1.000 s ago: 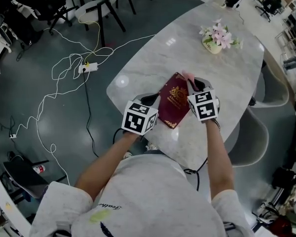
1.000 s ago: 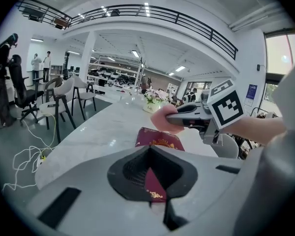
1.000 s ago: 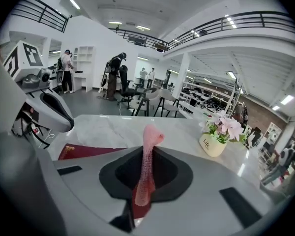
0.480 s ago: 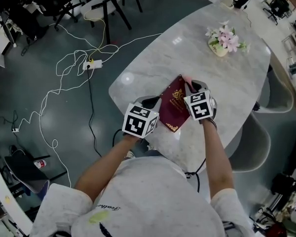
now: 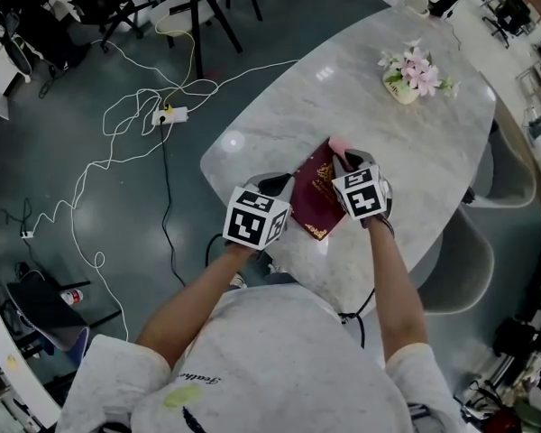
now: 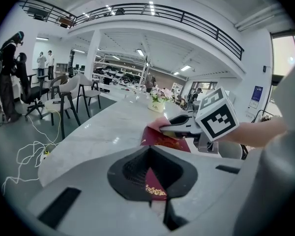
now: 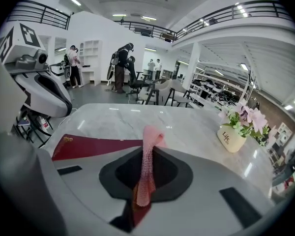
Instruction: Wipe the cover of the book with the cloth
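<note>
A dark red book with gold print lies on the marble table, near its front edge. My left gripper is shut on the book's near left corner. My right gripper is shut on a pink cloth and rests on the book's right side. The cloth's tip pokes out past the book's far corner. In the left gripper view the right gripper lies across the book's far end.
A small vase of pink flowers stands at the table's far side. White cables and a power strip trail over the grey floor on the left. Chairs stand beyond them; another chair sits right of the table.
My right gripper with the cloth has slid a little toward me and leftward over the book's cover. The left gripper keeps its hold on the corner.
</note>
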Motion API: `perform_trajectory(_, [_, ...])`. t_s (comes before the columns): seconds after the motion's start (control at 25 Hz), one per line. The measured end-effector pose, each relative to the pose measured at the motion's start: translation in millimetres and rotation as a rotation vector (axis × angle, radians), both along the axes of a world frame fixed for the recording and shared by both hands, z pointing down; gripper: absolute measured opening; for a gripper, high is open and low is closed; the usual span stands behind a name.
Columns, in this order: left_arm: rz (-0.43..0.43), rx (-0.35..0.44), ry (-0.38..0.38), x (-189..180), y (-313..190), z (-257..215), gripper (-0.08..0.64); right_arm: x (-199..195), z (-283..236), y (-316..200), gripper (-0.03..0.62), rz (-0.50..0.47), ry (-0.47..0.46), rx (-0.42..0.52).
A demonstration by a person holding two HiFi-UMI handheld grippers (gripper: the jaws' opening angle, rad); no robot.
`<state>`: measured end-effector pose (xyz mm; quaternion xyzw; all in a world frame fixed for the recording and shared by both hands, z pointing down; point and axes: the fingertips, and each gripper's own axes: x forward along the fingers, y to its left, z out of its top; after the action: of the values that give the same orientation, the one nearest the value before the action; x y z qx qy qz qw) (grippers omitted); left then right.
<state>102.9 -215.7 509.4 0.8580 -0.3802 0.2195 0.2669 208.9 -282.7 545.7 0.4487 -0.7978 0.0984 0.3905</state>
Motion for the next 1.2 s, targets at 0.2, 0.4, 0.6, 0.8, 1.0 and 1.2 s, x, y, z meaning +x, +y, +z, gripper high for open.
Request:
perform_trajectory(0.2, [0.007,0.003,0.006,-2.8,4.0,-1.5,0.006,-8.7,-1.0,5.6,0.02,-0.007,-0.002,-0.005])
perform_trajectory(0.4, [0.008,0.008,0.008,-6.8,5.4,-3.8,0.006,-14.2,1.3,12.4,0.02,-0.009,-0.007,-0.014])
perform_trajectory(0.6, [0.01,0.007,0.009,-10.9,8.6,-4.7,0.006,-17.3,0.8,18.3,0.02,-0.004,-0.005,-0.017])
perform_trajectory(0.8, [0.015,0.009,0.013,-13.3,13.2,-5.7,0.006,-21.4,1.8,25.3,0.02,-0.002,-0.005,-0.021])
perform_trajectory(1.0, [0.02,0.015,0.016,-14.6,14.2,-9.1,0.006,-24.8,0.6,29.6,0.02,0.001,-0.008,-0.024])
perform_trajectory(1.2, [0.026,0.016,0.021,-14.8,17.9,-10.0,0.006,-28.1,1.1,35.3,0.02,0.003,-0.008,-0.027])
